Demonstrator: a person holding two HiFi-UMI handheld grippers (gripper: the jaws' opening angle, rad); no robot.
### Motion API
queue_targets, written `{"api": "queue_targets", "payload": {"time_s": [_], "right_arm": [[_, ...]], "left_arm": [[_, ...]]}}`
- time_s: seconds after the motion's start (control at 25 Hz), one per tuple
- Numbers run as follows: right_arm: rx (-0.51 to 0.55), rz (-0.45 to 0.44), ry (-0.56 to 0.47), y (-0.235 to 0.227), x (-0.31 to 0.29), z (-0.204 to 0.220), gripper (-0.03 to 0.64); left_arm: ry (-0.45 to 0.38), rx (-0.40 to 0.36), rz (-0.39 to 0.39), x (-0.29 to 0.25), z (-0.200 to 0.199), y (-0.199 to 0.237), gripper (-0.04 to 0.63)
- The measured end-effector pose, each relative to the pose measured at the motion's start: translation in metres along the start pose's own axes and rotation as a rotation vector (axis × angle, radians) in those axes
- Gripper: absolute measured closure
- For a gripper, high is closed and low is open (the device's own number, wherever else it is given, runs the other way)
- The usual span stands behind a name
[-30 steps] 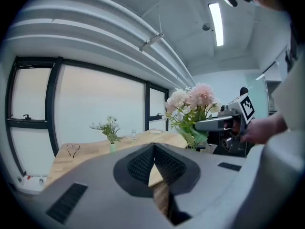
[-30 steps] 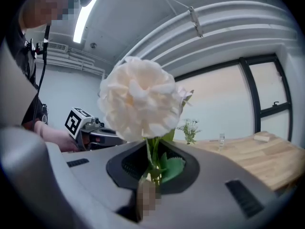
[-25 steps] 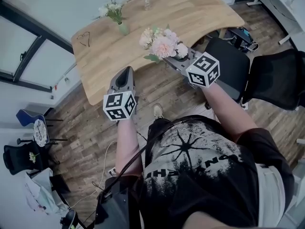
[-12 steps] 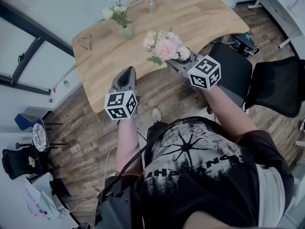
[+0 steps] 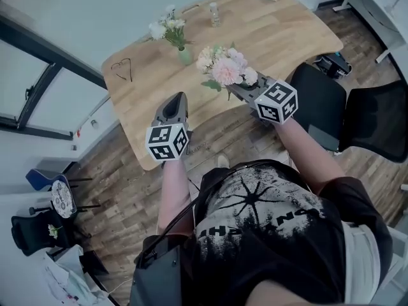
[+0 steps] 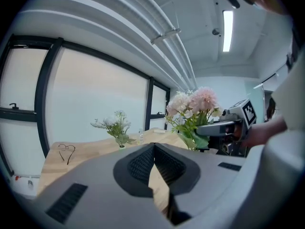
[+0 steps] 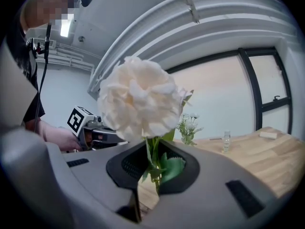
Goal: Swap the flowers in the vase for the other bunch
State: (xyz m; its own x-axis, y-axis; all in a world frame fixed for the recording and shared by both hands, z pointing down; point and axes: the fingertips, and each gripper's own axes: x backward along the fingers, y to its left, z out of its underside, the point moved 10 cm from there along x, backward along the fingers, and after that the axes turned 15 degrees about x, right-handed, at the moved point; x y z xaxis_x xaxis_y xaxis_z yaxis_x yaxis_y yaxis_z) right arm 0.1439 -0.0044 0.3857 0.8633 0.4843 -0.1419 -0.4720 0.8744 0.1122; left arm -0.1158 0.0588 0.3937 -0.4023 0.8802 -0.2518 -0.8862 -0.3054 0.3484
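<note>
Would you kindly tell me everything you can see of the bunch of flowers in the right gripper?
The bunch has pink, cream and white blooms, green leaves and thin green stems. The right gripper is shut on the stems and holds the bunch upright, with the blooms above the jaws. It is in the air at the near side of the table. Nothing else touches it.

Shirt (image 5: pixel 268 225) lettering upside down, unreadable; no other legible text.
</note>
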Motion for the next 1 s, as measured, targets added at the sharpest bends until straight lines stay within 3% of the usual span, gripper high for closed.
{"api": "queue_targets", "payload": {"time_s": [0.76,1.0], "right_arm": [[0.005,0.119,0.017,-0.008,-0.083,-0.006,0.568],[-0.003,0.142,0.030,-0.013,-0.084,-0.002,0.568]], "left_arm": [[0.022,-0.007,0.094,-0.032,-0.033,0.095,0.581],[0.016,-0.005,0.118,-0.042,-0.036,0.100,0.581]]}}
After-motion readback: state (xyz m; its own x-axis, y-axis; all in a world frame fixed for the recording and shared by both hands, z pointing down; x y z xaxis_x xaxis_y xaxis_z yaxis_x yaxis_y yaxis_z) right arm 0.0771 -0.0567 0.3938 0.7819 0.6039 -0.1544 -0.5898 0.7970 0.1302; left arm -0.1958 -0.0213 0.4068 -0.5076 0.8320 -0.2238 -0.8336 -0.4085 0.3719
